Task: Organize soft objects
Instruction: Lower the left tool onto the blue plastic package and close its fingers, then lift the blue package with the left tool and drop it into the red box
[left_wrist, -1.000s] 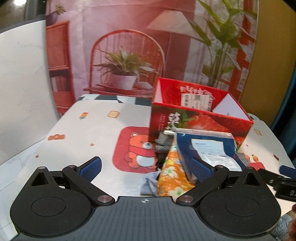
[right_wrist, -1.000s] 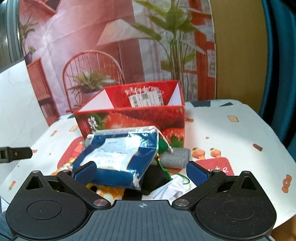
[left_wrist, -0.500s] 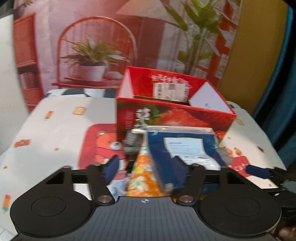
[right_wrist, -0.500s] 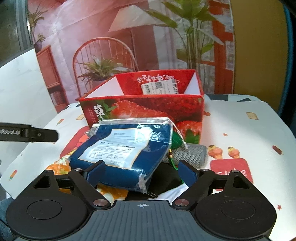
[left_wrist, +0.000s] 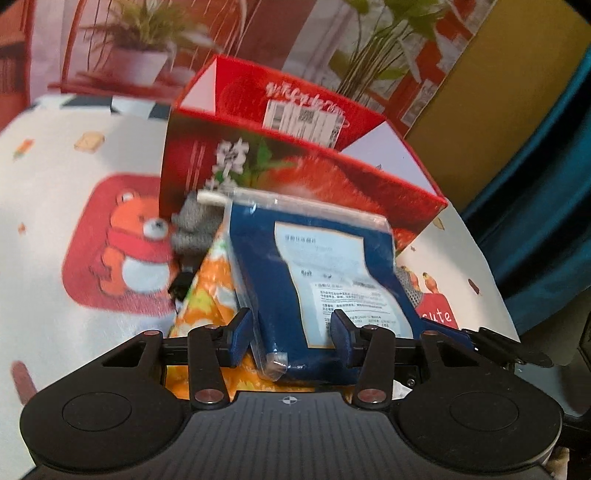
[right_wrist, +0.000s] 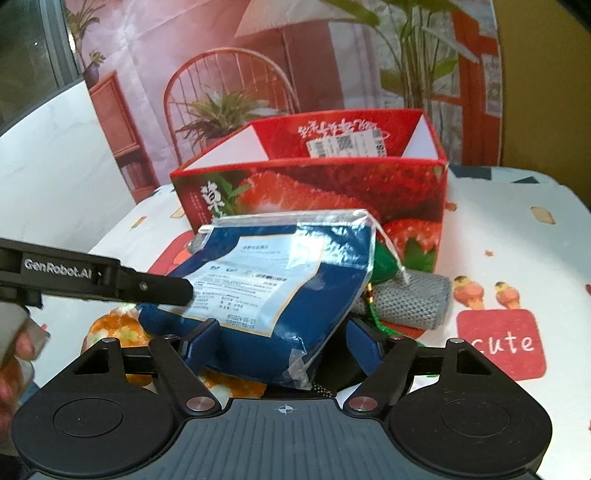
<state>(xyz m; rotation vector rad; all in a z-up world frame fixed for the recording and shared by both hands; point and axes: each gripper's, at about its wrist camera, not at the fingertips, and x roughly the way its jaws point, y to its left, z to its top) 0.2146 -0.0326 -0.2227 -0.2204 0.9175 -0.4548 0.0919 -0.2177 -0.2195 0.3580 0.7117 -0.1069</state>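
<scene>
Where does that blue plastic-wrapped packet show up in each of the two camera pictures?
Left wrist view: the blue packet fills the centre, its near end between the fingers.
Right wrist view: the blue packet lies centre-left, its near end between the fingers.
Shared landmark: the red strawberry box stands right behind it.

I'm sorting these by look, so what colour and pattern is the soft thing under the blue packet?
Orange floral fabric, with white and yellow flowers; the left wrist view shows it best.

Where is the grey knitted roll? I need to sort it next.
In the right wrist view, the grey knitted roll lies on the tablecloth right of the blue packet, before the strawberry box.
</scene>
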